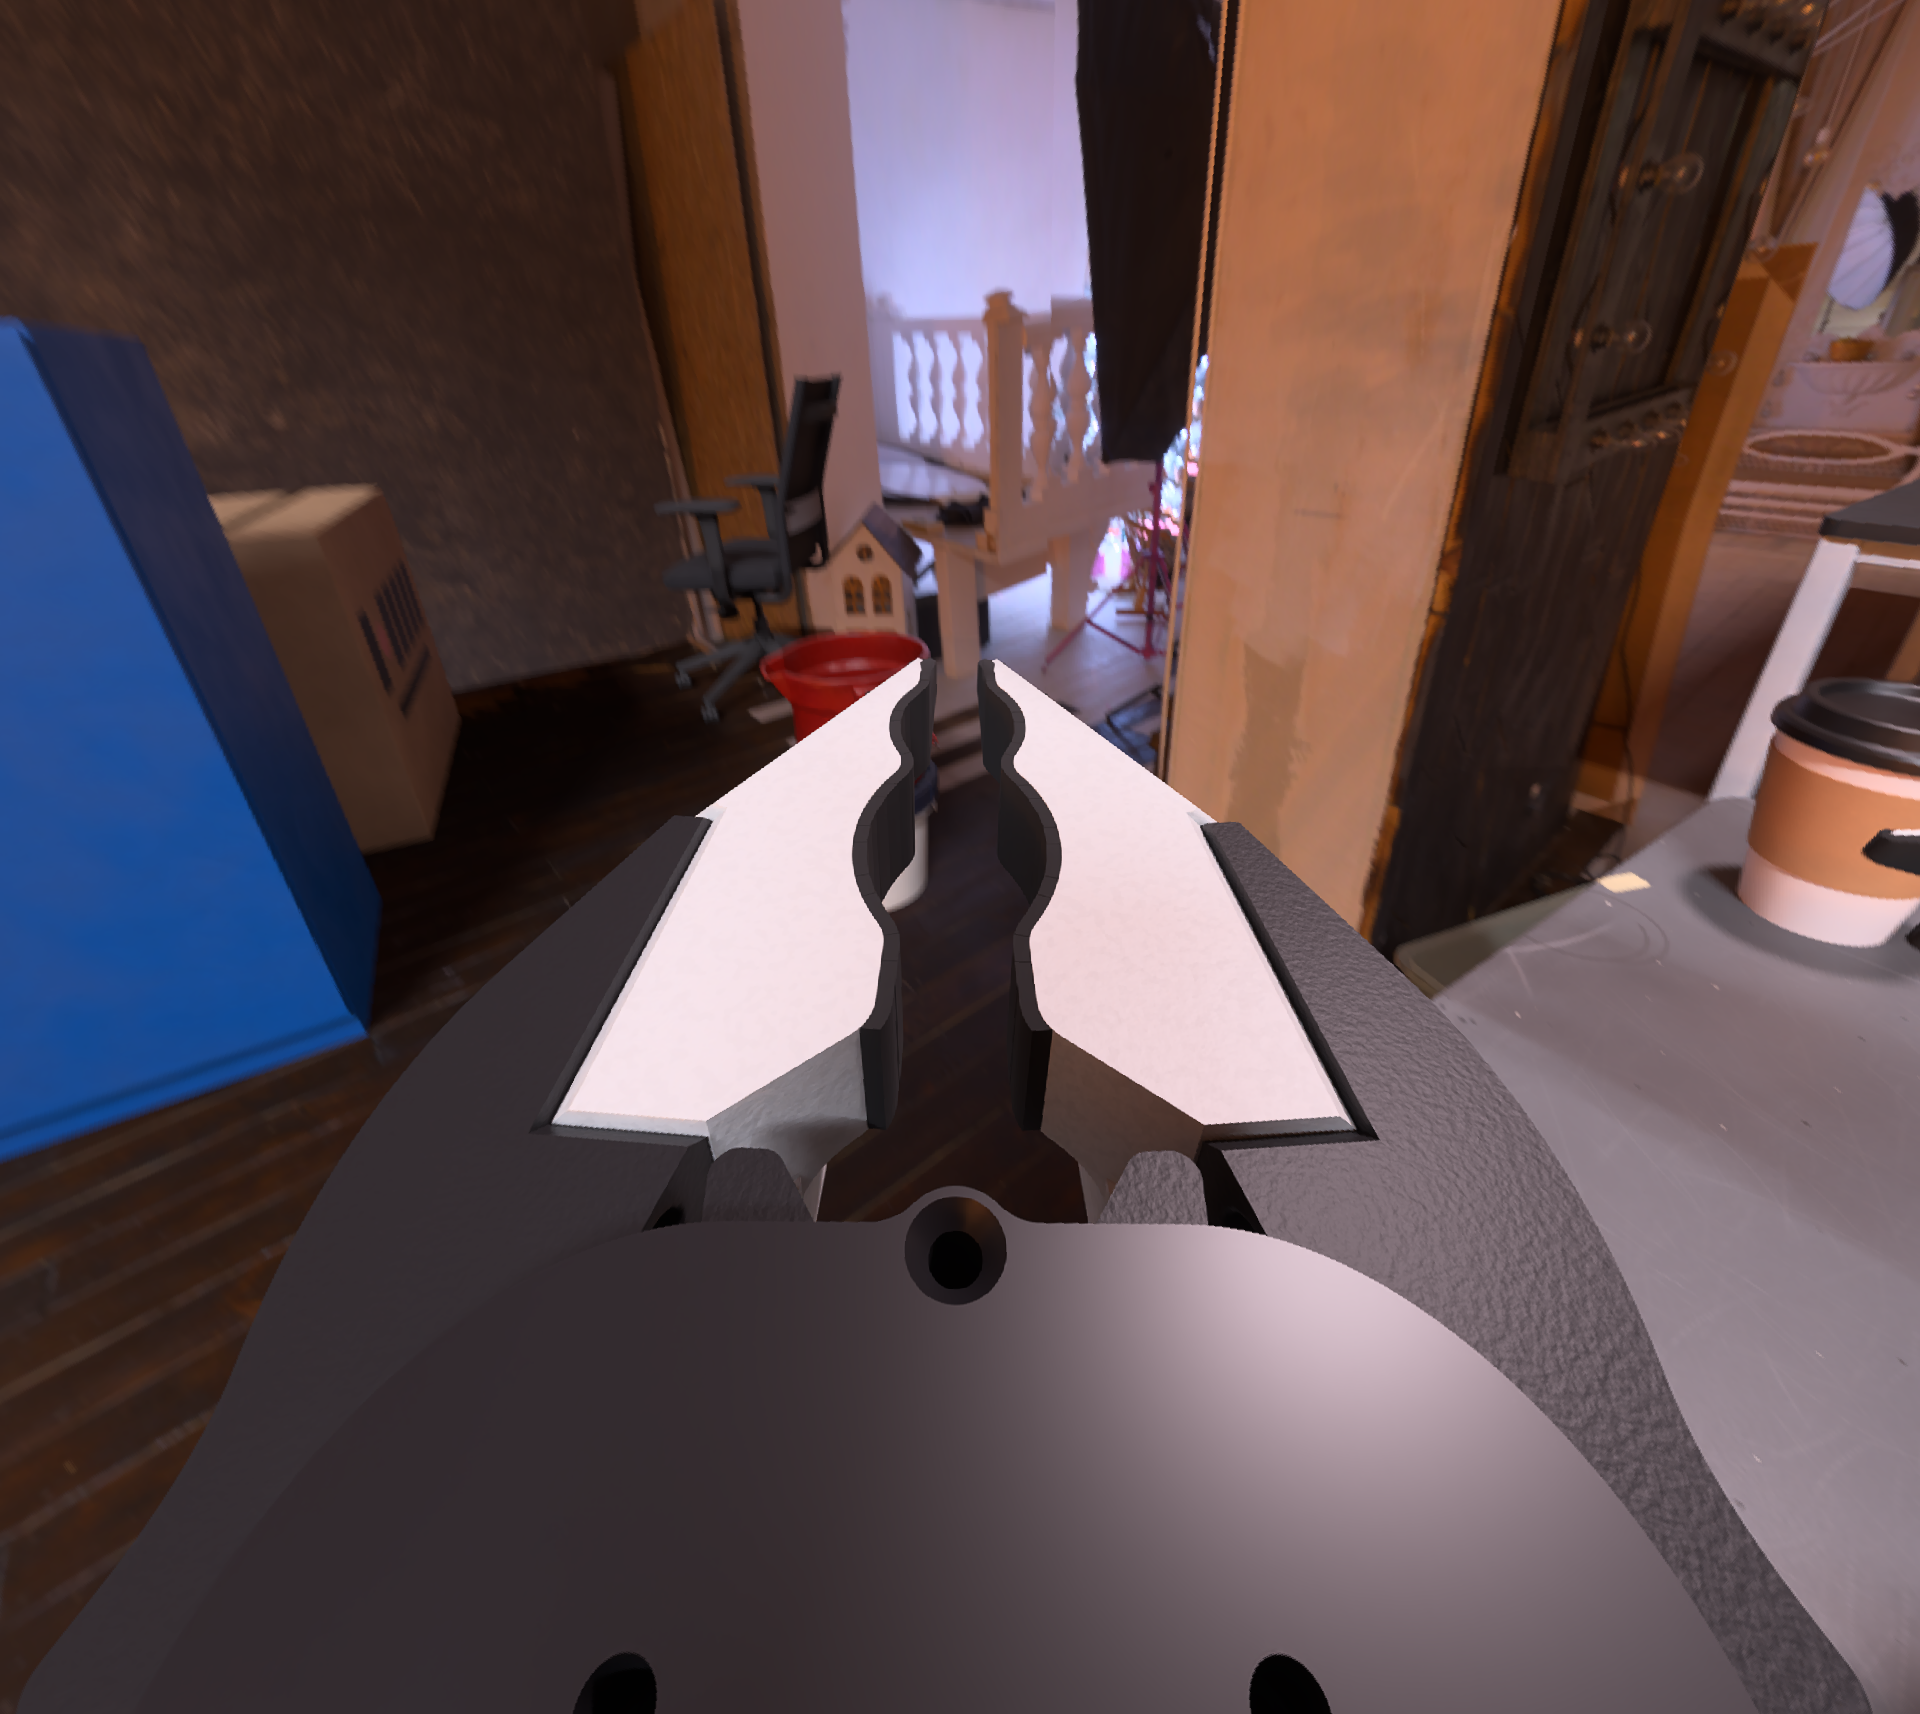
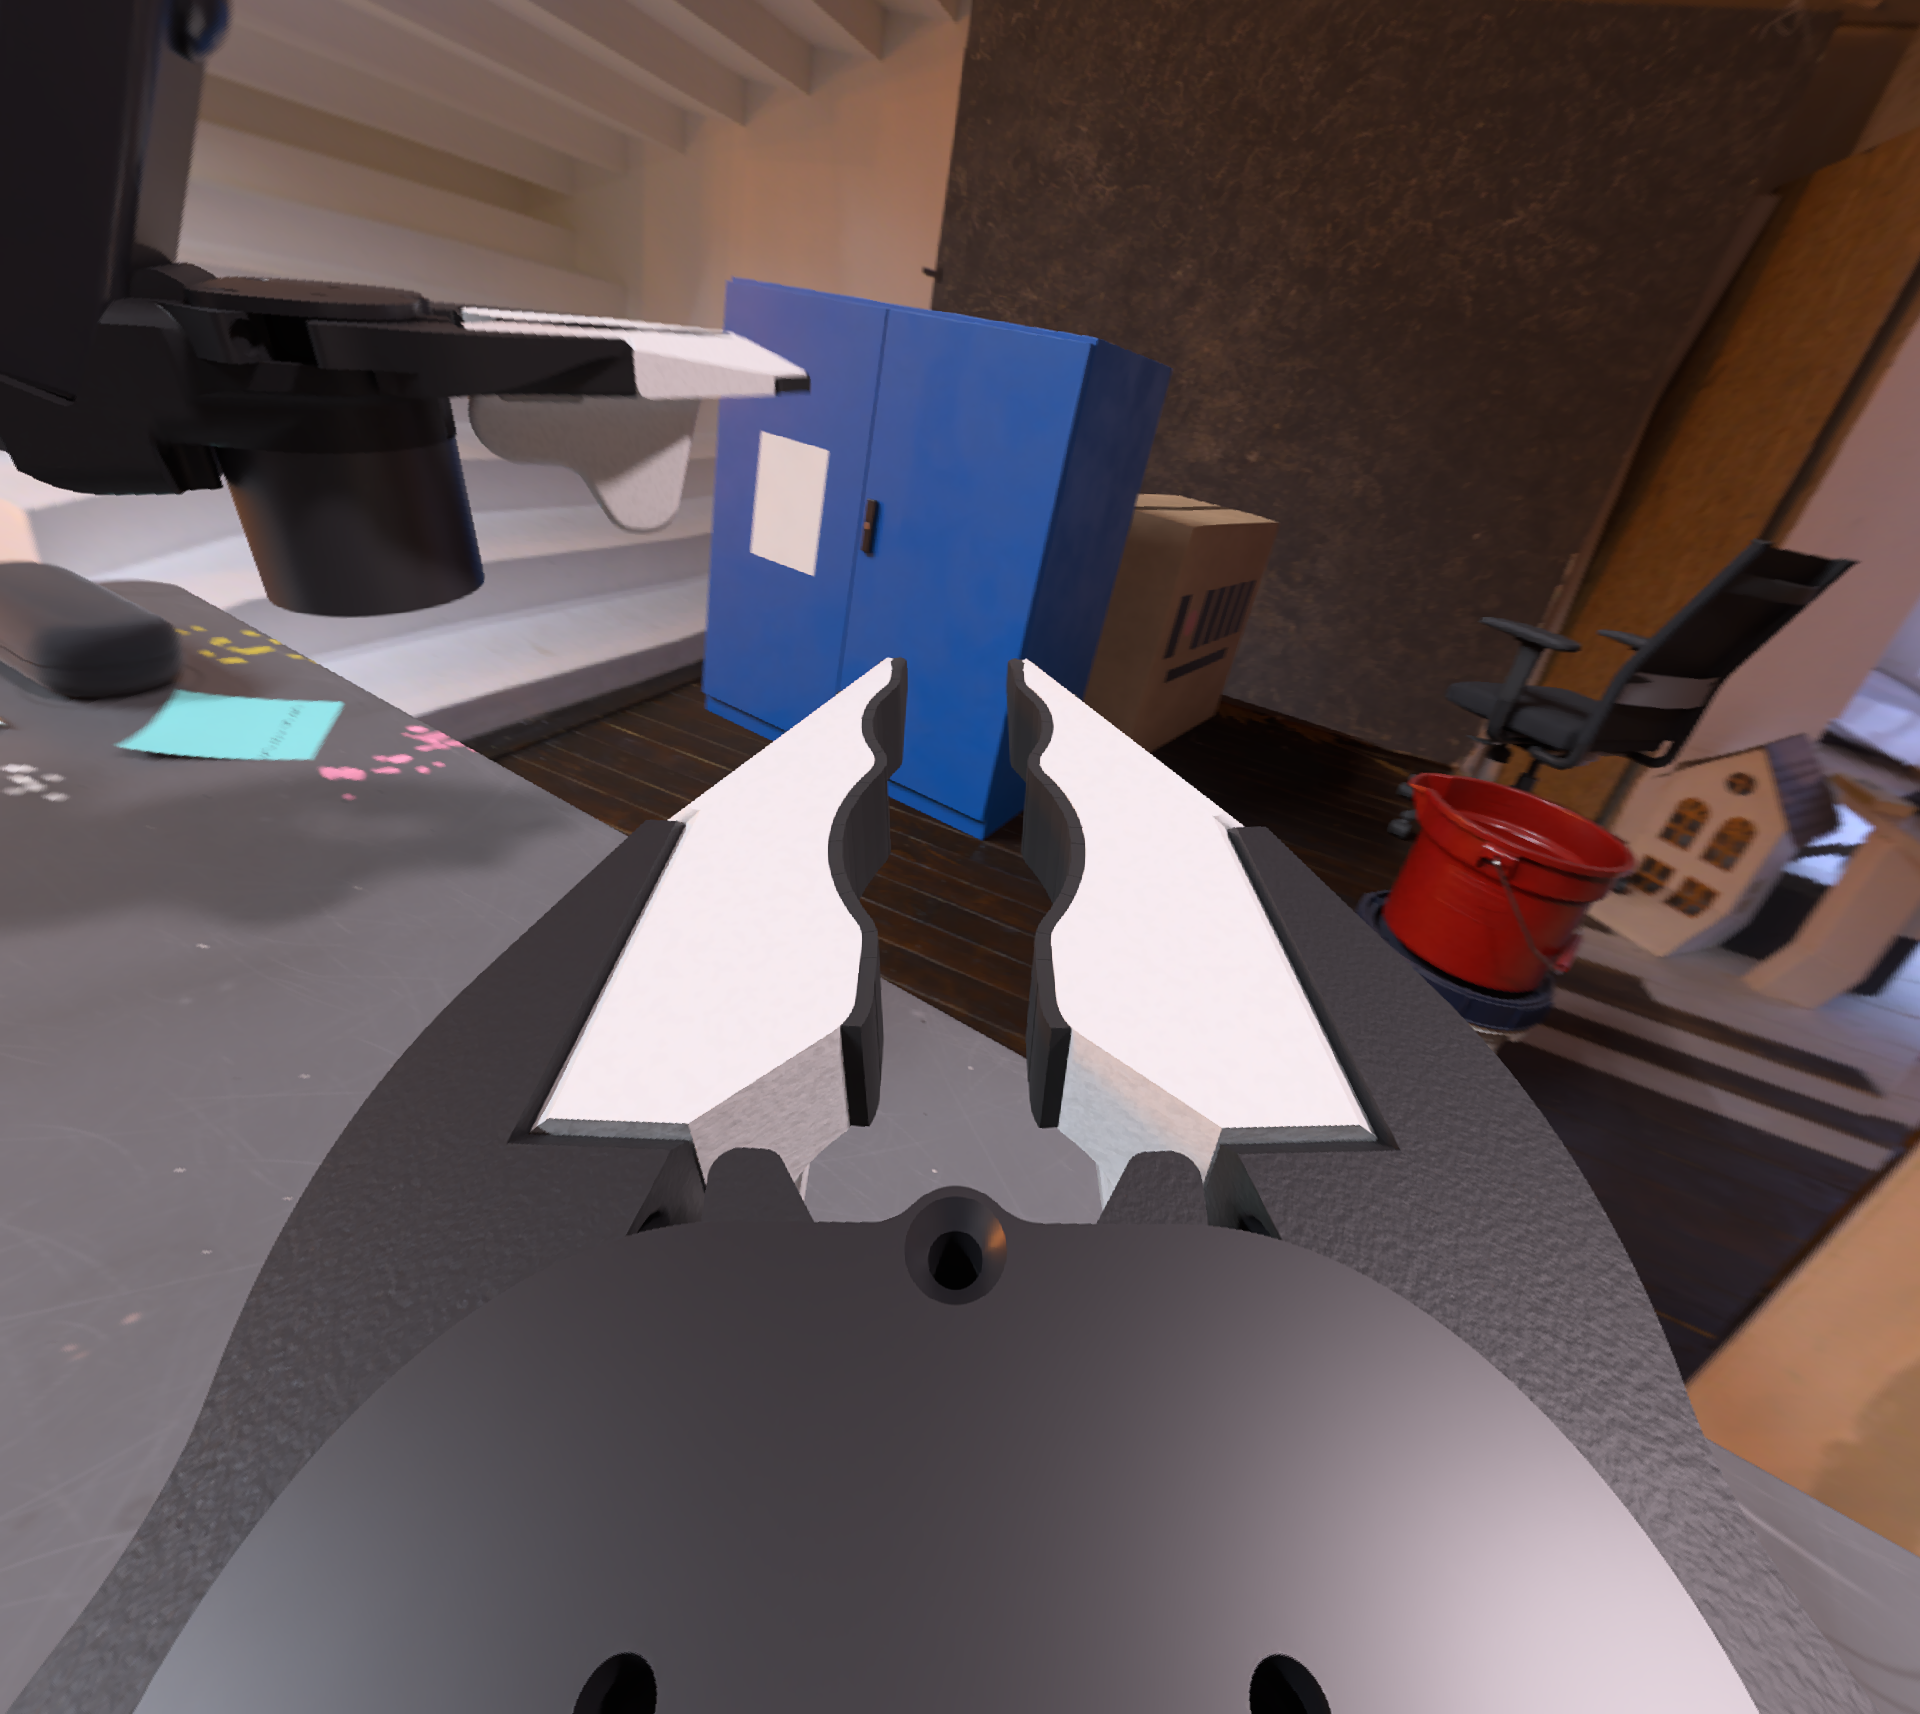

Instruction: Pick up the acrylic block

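Both grippers empty, no acrylic block in view

Our left gripper (image 1: 956, 677) is nearly closed, our right gripper (image 2: 956, 677) slightly parted, above the desk (image 2: 260, 989). We expect a stiff, slippery block; grip flat opposite faces.

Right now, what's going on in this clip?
Nothing is being handled. The left tool and right tool both hang open and empty above the grey table, aimed out at the room. No acrylic block shows in either view; a coffee cup and a teal note sit on the table.
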Motion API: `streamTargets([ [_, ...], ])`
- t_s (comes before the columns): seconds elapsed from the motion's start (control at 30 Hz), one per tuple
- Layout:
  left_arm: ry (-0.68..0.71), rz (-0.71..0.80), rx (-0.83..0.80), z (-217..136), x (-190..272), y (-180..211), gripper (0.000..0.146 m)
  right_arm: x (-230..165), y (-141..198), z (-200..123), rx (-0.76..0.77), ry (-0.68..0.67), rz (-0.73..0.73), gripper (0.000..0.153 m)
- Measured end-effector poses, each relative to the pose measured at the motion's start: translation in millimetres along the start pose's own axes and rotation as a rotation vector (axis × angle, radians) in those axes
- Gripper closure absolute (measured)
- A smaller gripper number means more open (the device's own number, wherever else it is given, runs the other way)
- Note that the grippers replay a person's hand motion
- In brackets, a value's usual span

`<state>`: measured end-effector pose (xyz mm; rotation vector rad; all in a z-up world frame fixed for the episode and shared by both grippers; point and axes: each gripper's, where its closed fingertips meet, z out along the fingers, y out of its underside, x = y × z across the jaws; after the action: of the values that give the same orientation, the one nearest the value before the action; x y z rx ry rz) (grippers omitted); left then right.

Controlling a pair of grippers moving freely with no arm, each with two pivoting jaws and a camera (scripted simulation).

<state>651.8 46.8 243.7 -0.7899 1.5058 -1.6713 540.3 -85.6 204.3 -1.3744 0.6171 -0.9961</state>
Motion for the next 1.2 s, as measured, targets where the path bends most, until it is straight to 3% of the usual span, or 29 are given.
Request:
streamTargets([
  [0.1, -0.035, 0.053, 0.107, -20.7, -9.5, -41.9, 0.138, 0.6, -8.5, -3.2, 0.024, -0.033, 0.04, 0.126],
  [0.23, -0.05, 0.007, 0.212, -58.4, -26.9, -94.1, 0.139, 1.9, -19.7, -6.4, 0.036, -0.04, 0.026, 0.121],
  [0.4, -0.028, 0.012, 0.203, -91.7, -27.8, -110.3, 0.137, 2.4, -24.3, -6.1, -0.044, -0.079, -0.031, 0.108],
  [0.5, 0.0, 0.09, 0.106, -104.1, -18.5, -87.1, 0.134, -2.0, -23.8, -10.6, -0.131, -0.15, -0.054, 0.097],
  [0.6, 0.072, 0.137, -0.018, -119.5, -3.1, -45.6, 0.131, -17.2, -14.2, -24.1, -0.218, -0.266, 0.024, 0.09],
  [0.87, 0.203, 0.066, -0.182, -144.4, 41.5, 63.1, 0.126, -80.3, 72.0, -86.1, -0.527, -0.377, 0.113, 0.075],
  [1.0, 0.222, 0.132, -0.152, -141.2, 58.1, 80.9, 0.129, -104.7, 105.2, -96.2, -0.632, -0.409, 0.072, 0.067],
  [1.2, 0.263, 0.177, -0.21, -140.0, 72.9, 102.5, 0.129, -110.8, 147.2, -108.5, -0.834, -0.435, 0.001, 0.059],
])
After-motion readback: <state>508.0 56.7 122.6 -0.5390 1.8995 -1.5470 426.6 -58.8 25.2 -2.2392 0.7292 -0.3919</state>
